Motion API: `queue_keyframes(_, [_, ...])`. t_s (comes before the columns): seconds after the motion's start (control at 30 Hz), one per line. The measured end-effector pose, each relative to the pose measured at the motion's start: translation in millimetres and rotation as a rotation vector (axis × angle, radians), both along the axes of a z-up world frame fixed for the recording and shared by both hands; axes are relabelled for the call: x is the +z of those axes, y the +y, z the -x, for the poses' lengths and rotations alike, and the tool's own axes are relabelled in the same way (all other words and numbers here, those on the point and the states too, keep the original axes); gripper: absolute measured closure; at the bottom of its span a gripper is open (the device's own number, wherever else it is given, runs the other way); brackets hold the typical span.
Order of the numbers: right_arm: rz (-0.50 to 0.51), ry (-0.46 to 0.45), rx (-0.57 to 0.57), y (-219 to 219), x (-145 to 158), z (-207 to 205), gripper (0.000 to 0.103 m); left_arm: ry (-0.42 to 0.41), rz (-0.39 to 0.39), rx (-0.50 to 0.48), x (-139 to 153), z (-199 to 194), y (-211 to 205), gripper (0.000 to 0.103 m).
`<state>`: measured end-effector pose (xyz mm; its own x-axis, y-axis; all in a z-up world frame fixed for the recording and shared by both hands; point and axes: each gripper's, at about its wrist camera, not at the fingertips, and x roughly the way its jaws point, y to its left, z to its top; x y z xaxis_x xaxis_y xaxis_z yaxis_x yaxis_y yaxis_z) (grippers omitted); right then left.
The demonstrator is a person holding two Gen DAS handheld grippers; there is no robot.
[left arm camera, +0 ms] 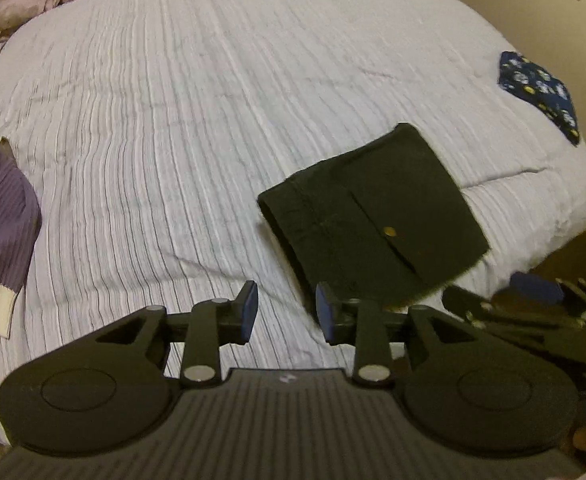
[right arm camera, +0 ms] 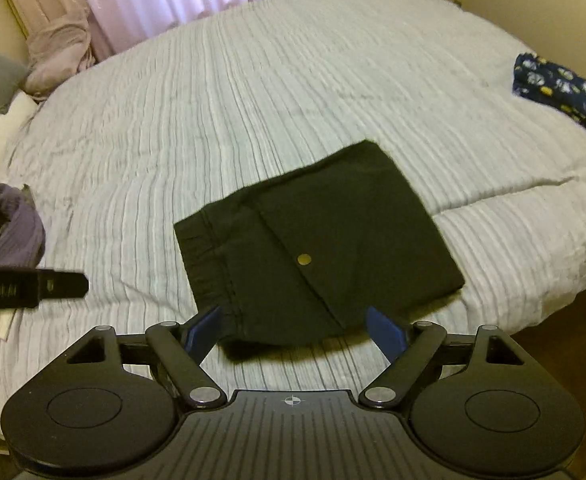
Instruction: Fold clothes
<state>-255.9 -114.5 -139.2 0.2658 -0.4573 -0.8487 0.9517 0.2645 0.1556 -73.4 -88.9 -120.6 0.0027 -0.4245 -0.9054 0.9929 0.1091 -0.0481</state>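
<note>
A pair of black shorts lies folded into a compact rectangle on the striped bedspread near the foot of the bed, its waistband to one side and a buttoned pocket flap, brass button showing, facing up. Neither tool touches it. The right gripper hangs above the near edge of the bundle with its jaws spread wide and nothing between the blue pads. The left gripper hovers just beside the bundle's near left corner, jaws narrowly parted and likewise empty over bare bedspread.

Judged from how things lie, this garment looks finished: edges are squared, the fold holds flat, and both tools are clear of it. More work appears to remain. A purple ribbed sweater with a cream cuff sits in a loose heap at the left edge of the bed, plainly unfolded, and seems the likely next piece. At the far right edge rests a dark blue patterned garment; whether it is already folded cannot be told from these views. Crumpled pink fabric lies by the curtain at the head of the bed.
</note>
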Motion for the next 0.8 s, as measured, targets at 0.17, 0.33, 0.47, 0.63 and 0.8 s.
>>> queue_keyframes(0.17, [0.060,0.018,-0.027,17,28,2,0.020,-0.005,0.050,-0.043,19,8,7,0.071])
queue_keyframes(0.33, [0.078,0.028,-0.092,23,43,-2,0.020,0.009,0.055,-0.085,24,2,8,0.070])
queue_keyframes(0.47, [0.082,0.039,-0.117,25,47,-9,0.020,0.015,0.056,-0.090,25,-7,5,0.070])
queue_keyframes(0.63, [0.086,0.040,-0.127,18,50,-20,0.020,0.010,0.068,-0.101,30,-14,0,0.070])
queue_keyframes(0.8, [0.108,0.034,-0.141,15,55,-27,0.020,0.007,0.080,-0.115,36,-19,-6,0.070])
